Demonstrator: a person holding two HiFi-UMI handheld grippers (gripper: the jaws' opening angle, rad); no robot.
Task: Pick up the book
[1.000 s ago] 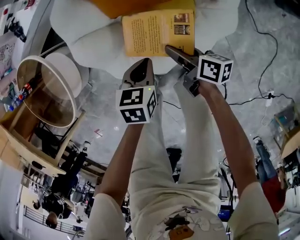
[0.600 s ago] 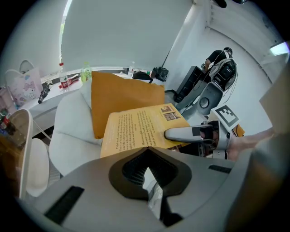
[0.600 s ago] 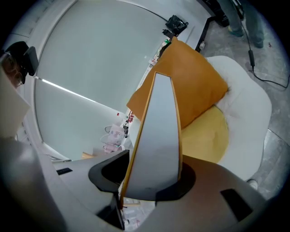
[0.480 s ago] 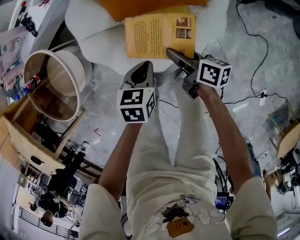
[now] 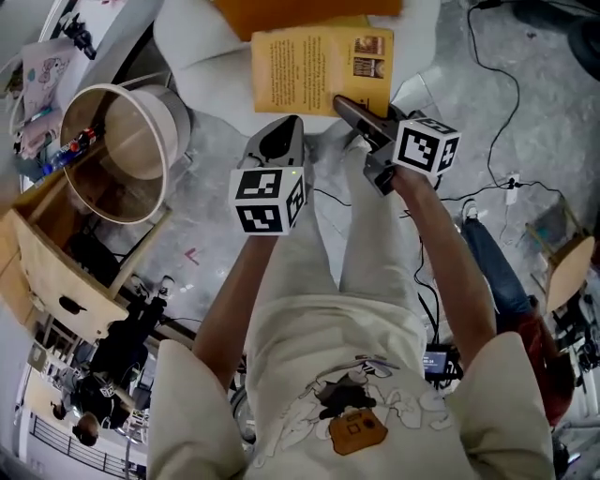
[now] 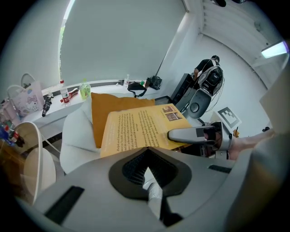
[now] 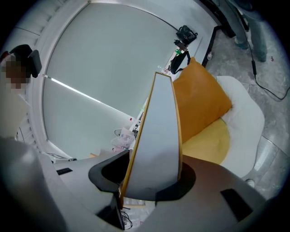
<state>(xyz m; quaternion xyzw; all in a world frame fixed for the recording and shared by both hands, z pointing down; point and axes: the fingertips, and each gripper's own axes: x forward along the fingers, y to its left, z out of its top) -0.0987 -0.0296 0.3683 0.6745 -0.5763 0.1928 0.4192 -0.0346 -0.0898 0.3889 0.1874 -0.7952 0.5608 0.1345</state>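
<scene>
The yellow book [image 5: 309,70] hangs flat above the white chair [image 5: 202,61], back cover with print facing up. My right gripper [image 5: 349,105] is shut on the book's near right edge; in the right gripper view the book [image 7: 156,140] stands edge-on between the jaws. The left gripper [image 5: 279,131] sits just below the book's near edge with its jaws together and nothing between them. In the left gripper view the book [image 6: 140,129] lies right beyond that gripper's tips [image 6: 149,172], and the right gripper [image 6: 181,134] clamps it from the right. Whether the left gripper touches the book I cannot tell.
An orange cushion [image 5: 291,14] leans on the chair's back. A round pale tub [image 5: 127,141] and a wooden box [image 5: 47,253] stand at the left. Cables [image 5: 506,183] run over the grey floor at the right, where a person's leg [image 5: 492,267] shows.
Both grippers and the book have risen together, so the chair and floor look farther below. The right gripper's hold on the book is the same.
</scene>
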